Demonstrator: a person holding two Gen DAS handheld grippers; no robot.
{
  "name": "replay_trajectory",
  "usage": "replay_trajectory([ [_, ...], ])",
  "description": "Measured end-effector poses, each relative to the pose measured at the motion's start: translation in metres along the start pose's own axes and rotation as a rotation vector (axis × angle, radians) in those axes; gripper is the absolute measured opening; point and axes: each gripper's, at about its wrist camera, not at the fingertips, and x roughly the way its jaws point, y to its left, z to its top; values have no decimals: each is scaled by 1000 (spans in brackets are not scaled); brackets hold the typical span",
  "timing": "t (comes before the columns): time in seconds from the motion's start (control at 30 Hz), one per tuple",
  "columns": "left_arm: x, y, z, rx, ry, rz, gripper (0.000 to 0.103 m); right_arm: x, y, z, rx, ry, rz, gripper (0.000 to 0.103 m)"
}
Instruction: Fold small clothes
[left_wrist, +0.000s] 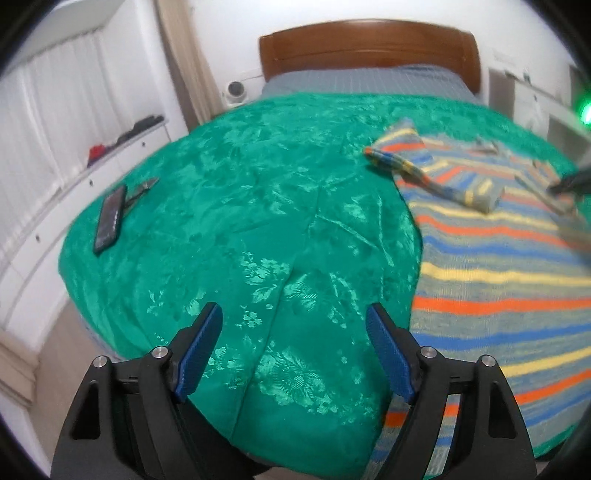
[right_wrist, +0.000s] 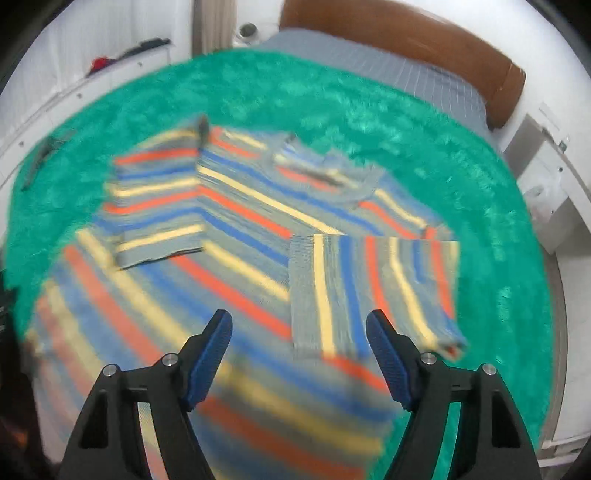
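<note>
Striped sweater (right_wrist: 236, 229) flat on green bedspread (left_wrist: 229, 221), sleeves folded in; both hand-held grippers (left_wrist: 293, 354) (right_wrist: 299, 354) wide, empty, phone (left_wrist: 110, 218) at 9 o'clock.

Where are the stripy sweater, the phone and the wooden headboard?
stripy sweater (right_wrist: 243, 236), right wrist view, middle of its body.
phone (left_wrist: 110, 218), left wrist view, centre of its dark face.
wooden headboard (left_wrist: 369, 46), left wrist view, centre of the brown panel.

Knit sweater (right_wrist: 236, 236) on glossy bedspread (left_wrist: 240, 221)
</note>
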Motion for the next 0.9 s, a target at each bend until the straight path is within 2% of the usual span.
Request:
replay_trajectory([
  [0.03, 3, 1, 1, -3, 9, 7, 84, 13, -2, -3, 10, 26, -6, 70],
  [0.1, 9, 1, 1, -8, 34, 18, 84, 29, -13, -5, 48, 61, -9, 32],
  [0.17, 13, 2, 0, -23, 53, 10, 84, 17, -39, -5, 140, 27, -54, 5],
  [0.23, 16, 2, -1, -35, 66, 9, 84, -7, -77, -9, 235, -34, -79, 5],
  [0.33, 21, 2, -2, -47, 87, 8, 84, -47, -158, -35, 390, -84, -175, 5],
  [0.4, 24, 1, -2, -49, 98, 6, 84, -70, -210, -63, 488, -77, -242, 5],
  [0.5, 26, -4, -4, -36, 107, 9, 84, -86, -265, -112, 601, -32, -297, 5],
  [0.67, 30, -11, -6, -13, 126, 23, 84, -84, -289, -170, 713, 15, -301, 4],
  [0.73, 30, -9, -7, -14, 130, 36, 84, -85, -296, -186, 788, 16, -342, 4],
  [0.9, 35, -2, -7, -51, 154, 47, 84, -67, -294, -200, 783, 59, -367, 4],
])
